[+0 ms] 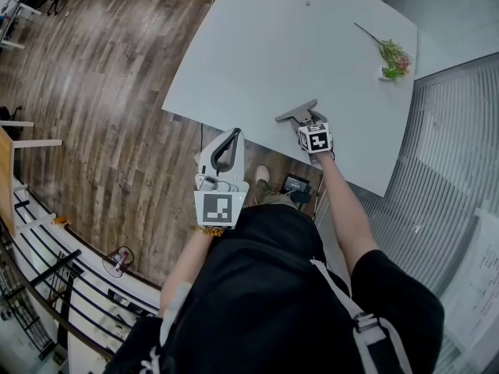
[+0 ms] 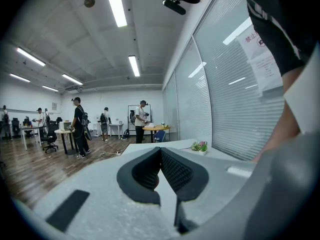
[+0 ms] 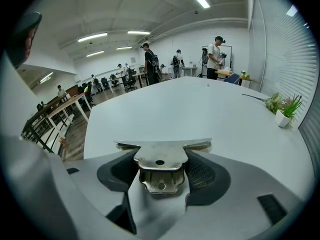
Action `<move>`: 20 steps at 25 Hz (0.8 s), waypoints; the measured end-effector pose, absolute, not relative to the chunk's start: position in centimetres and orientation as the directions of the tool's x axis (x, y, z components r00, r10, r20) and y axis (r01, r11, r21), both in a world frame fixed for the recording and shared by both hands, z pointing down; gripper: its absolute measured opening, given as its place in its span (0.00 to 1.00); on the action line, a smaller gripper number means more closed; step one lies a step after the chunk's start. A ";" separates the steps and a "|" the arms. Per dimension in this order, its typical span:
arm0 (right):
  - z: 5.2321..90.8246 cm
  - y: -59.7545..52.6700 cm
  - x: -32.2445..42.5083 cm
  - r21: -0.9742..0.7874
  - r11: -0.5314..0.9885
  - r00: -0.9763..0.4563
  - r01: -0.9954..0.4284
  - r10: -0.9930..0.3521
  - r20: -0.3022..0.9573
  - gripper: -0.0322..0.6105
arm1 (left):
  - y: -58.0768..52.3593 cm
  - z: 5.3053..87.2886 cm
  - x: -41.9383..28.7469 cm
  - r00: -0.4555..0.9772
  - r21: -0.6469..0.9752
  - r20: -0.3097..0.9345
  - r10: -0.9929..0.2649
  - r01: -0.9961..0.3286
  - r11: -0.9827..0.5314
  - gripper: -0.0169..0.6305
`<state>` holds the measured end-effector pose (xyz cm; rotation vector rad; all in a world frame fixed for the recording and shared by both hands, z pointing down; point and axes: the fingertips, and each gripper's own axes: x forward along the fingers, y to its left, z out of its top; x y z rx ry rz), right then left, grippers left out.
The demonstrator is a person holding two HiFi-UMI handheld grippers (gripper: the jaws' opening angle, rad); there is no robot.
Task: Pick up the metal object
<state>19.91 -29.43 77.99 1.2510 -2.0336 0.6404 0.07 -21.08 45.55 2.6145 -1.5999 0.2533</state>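
Right tool (image 3: 161,173) with the metal object (image 3: 160,156) between its jaws. The jaws stand fairly wide apart, and their dark ribbed pads bear on the two sides of the object's narrow shank; its broad flat blade projects ahead of the pads over the pale counter (image 3: 200,109). In the head view the object (image 1: 298,112) lies at the counter's near edge (image 1: 257,127), just ahead of the right tool (image 1: 309,125); whether it is already clear of the surface cannot be told. The left tool (image 1: 226,150) is held off the counter, above the wood floor (image 1: 101,92), with its jaws together at the tips and nothing between them (image 2: 160,156). Hazards, as judged from this arrangement: (a) the hold is taken on a short, smooth shank while most of the object's width sits in front of the pads, so a quick lift or a turn of the wrist could make the piece pivot or slide out; (b) being so near the edge, a piece that slips would probably fall to the floor, not back onto the counter; (c) if the blade touches the surface, a tilted or forward pull could drag its edge and lever the object loose; (d) the left tool is too far off to steady anything. The small potted plant (image 1: 394,57) at the far corner stands well apart and is not at risk.
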 end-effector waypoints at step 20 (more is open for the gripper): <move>68.9 -33.5 22.3 -0.153 0.334 -0.359 -0.930 -0.739 0.570 0.49 | -21.7 45.0 0.3 0.454 -0.062 0.152 -0.878 -0.882 -0.467 0.04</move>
